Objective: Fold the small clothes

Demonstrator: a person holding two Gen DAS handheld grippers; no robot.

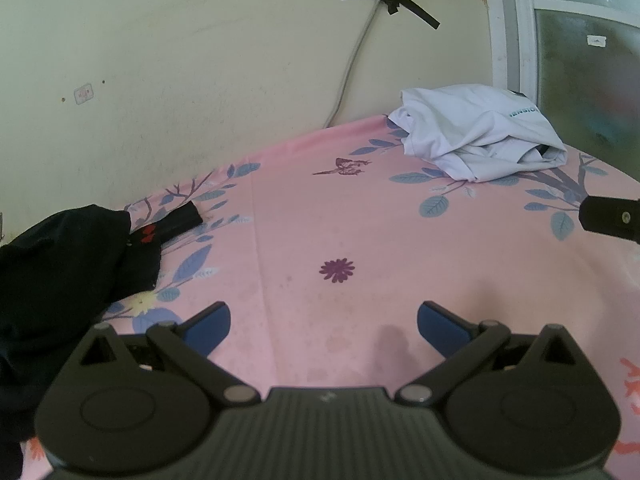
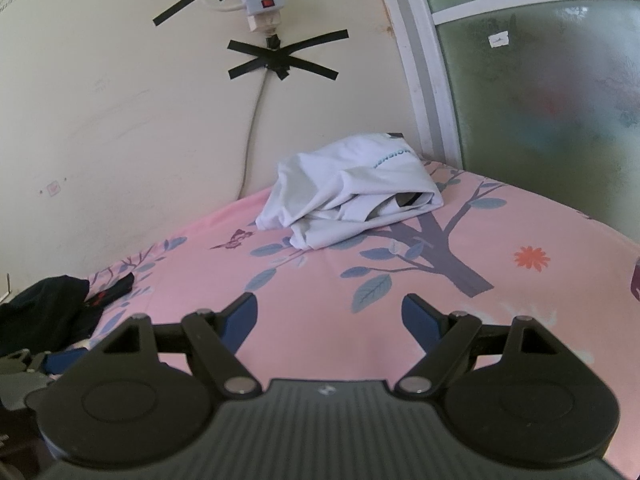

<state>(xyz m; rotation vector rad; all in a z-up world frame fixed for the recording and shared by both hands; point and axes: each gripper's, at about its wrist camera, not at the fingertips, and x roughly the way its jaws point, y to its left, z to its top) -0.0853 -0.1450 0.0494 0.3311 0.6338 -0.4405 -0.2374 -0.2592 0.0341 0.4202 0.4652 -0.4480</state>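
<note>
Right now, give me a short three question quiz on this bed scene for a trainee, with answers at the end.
1. True or false: the white garment lies folded flat.
2. Which garment lies nearer the left gripper: white or the black garment?
3. What is held between the right gripper's fingers?

Key:
1. False, it is a crumpled heap by the wall.
2. Black.
3. Nothing; both grippers are open over the pink bedsheet.

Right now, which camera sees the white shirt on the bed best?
The right wrist view. There the white shirt lies near the middle, straight ahead of the open right gripper, folds showing. In the left wrist view the shirt lies far off toward the upper right, smaller.
</note>
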